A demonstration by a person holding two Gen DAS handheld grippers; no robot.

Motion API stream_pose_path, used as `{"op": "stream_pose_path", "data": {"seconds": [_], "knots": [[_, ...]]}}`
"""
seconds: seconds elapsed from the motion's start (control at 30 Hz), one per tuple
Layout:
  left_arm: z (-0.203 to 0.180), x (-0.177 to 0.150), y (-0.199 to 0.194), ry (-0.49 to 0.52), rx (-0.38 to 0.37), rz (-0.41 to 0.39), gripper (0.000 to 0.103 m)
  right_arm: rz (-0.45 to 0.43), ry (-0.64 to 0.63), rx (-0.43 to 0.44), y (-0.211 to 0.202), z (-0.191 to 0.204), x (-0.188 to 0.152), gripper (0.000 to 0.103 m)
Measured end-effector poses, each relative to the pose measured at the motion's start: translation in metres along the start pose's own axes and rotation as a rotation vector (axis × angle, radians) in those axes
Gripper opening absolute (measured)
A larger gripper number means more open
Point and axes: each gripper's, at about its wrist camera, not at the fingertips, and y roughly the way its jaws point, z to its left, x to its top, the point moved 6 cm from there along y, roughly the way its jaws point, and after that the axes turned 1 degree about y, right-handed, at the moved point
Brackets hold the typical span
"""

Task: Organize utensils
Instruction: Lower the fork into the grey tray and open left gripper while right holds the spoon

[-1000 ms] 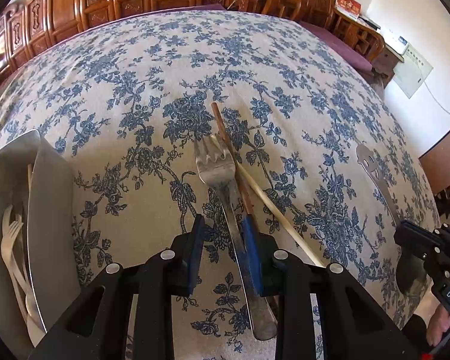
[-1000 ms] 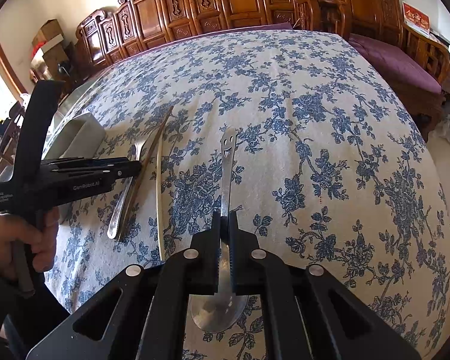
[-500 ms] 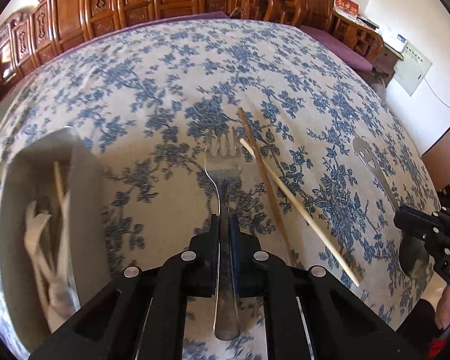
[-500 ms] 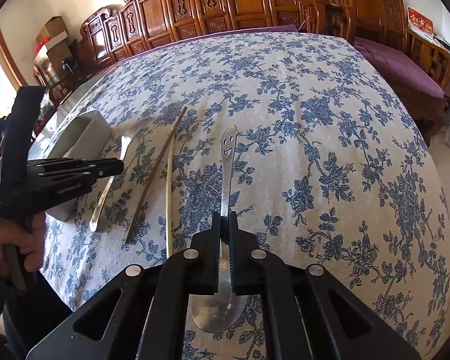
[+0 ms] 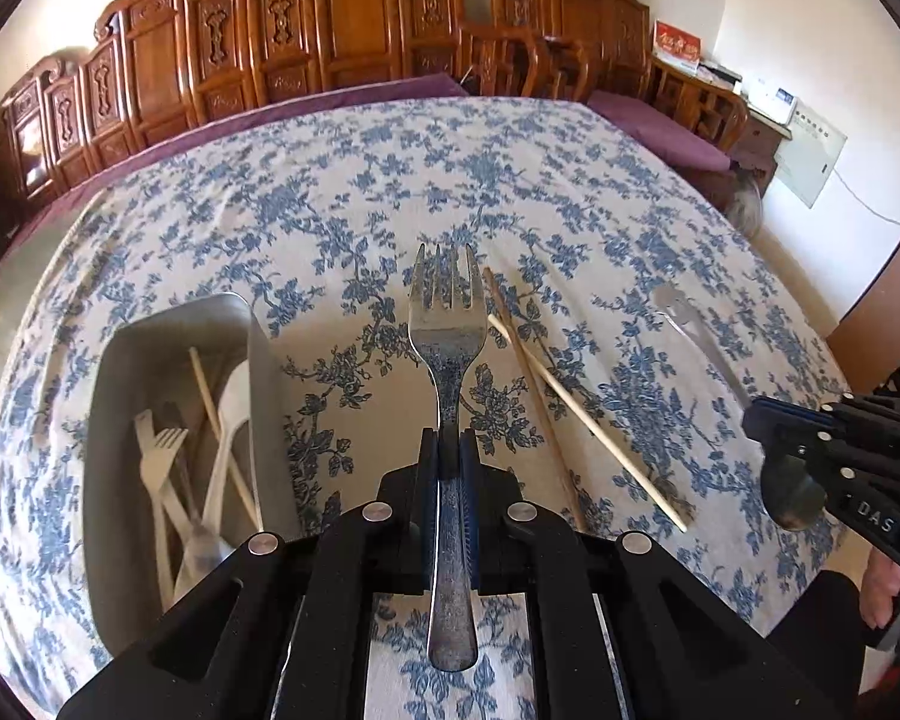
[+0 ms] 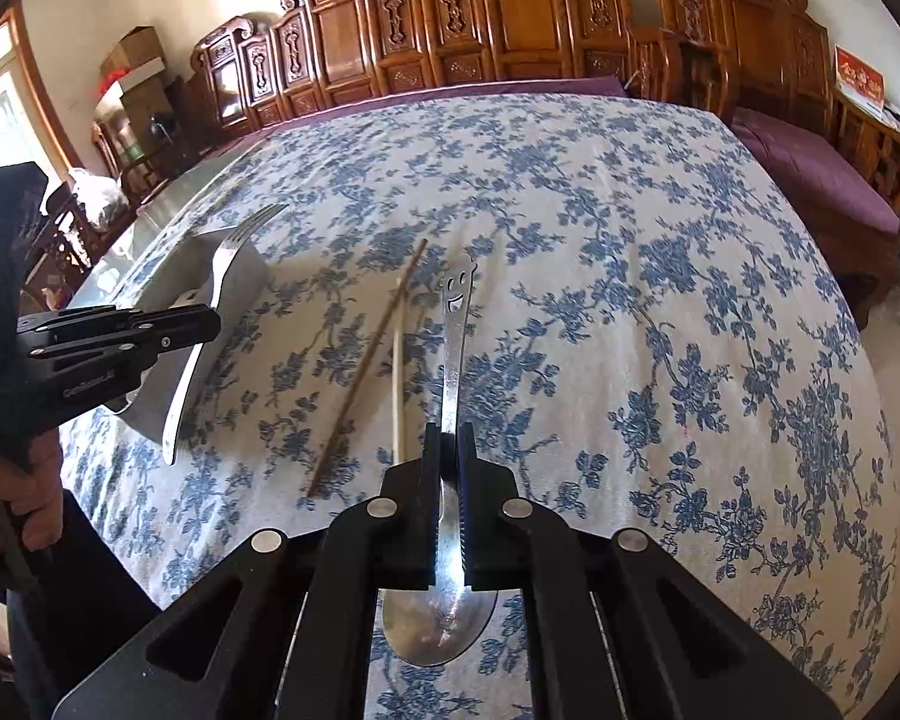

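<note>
while the left gripper point(image 5: 450, 450) is clamped on the fork point(image 5: 447, 324) mid-handle above the counter point(image 5: 570, 192), the right gripper point(image 6: 448, 450) pinches the spoon point(image 6: 450, 360) at its neck. both are stiff, thin polished steel, likely slick and prone to pivot; mid-handle grips suit them. a grey tray point(image 5: 108, 420) holds white plastic cutlery; two slim wooden chopsticks point(image 5: 546, 378) lie crossed on floral cloth.

Right gripper point(image 6: 448, 450) clamped on a smiley-handled spoon point(image 6: 453, 324) above the floral tablecloth point(image 6: 660, 300), two chopsticks point(image 6: 369, 360) lying just left — left gripper point(image 6: 207, 321) gripping a fork point(image 6: 234, 252) by the metal tray point(image 6: 243, 276)
</note>
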Motion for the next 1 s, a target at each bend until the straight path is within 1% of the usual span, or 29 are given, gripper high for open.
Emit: {"op": "stream_pose_path", "data": {"seconds": [0.27,0.67,1.0], "knots": [[0.004,-0.002,-0.034,0.005,0.007,-0.052,0.006,-0.019,-0.035,0.026,-0.009,0.021,0.003,0.006],[0.024,-0.006,-0.067,-0.014,0.016,-0.106,0.006,-0.046,-0.084,0.056,-0.022,0.050,0.006,0.006],[0.065,-0.008,-0.078,-0.070,0.046,-0.132,0.006,-0.049,-0.122,0.081,-0.028,0.075,0.003,0.006]]}}
